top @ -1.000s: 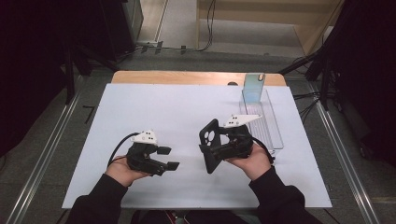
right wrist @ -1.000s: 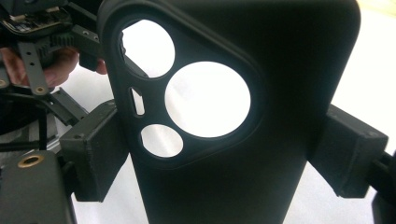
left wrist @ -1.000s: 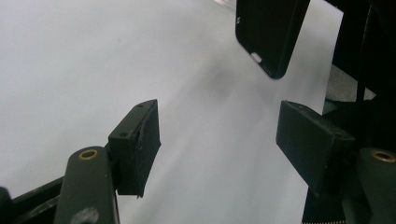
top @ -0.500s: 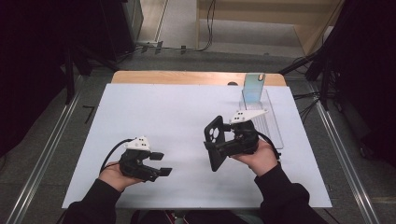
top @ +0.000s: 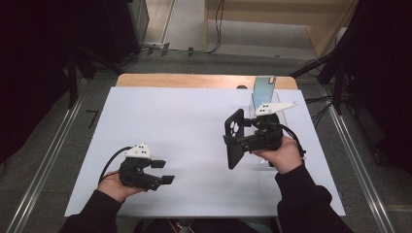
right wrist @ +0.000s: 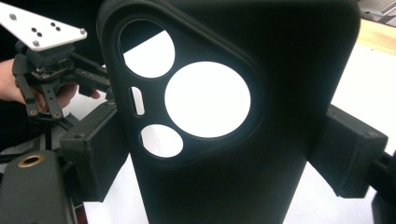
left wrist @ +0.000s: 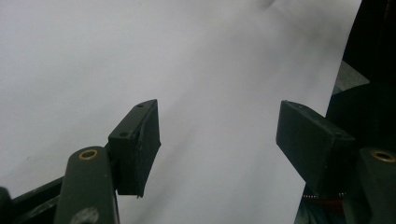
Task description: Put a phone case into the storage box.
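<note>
A black phone case [top: 235,127] with round camera cutouts stands on edge above the white table [top: 184,121], right of centre. My right gripper [top: 243,141] is shut on it across its width. In the right gripper view the phone case [right wrist: 280,60] is close up, clamped between both jaws of the right gripper [right wrist: 224,163]. My left gripper [top: 165,172] is low at the near left, open, with nothing between its jaws. In the left gripper view, the left gripper [left wrist: 217,121] has bare white table between its jaws.
A clear plastic holder [top: 265,92] with an upright panel stands at the back right, just beyond my right hand. A wooden strip [top: 184,80] runs along the table's far edge. Through the case's side, the left gripper [right wrist: 46,60] appears farther off.
My left gripper has drawn back toward the near left edge. My right gripper has carried the phone case a little farther away and to the right, still clamped.
</note>
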{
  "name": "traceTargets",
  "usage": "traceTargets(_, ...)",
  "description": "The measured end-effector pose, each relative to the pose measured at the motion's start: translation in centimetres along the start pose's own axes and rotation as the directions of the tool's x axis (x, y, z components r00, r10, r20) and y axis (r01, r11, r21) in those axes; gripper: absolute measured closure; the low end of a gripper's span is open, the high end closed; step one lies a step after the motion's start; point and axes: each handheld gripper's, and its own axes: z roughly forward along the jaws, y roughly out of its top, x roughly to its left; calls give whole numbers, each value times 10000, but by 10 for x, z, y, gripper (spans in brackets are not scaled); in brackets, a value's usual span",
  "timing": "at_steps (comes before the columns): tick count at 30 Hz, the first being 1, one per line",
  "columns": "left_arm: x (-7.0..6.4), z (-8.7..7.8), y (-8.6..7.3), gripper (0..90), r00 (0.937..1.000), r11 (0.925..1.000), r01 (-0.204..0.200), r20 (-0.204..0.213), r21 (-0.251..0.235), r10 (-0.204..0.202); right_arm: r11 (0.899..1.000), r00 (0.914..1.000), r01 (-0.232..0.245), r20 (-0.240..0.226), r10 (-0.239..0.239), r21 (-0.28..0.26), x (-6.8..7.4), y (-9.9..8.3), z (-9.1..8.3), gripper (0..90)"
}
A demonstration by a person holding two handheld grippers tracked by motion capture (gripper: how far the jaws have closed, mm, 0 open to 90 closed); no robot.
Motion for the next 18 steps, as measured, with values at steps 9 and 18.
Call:
traceTargets(9,1,-5,-4,309,9998,9999,164,-147,-33,-164,9997,9995,-108,279,113,-211,-9,8,-16,121)
traceTargets(18,1,-8,-5,309,9993,9995,292,-244,-133,-295,9983,9947,-402,925,440,-431,-20,9,-27,121)
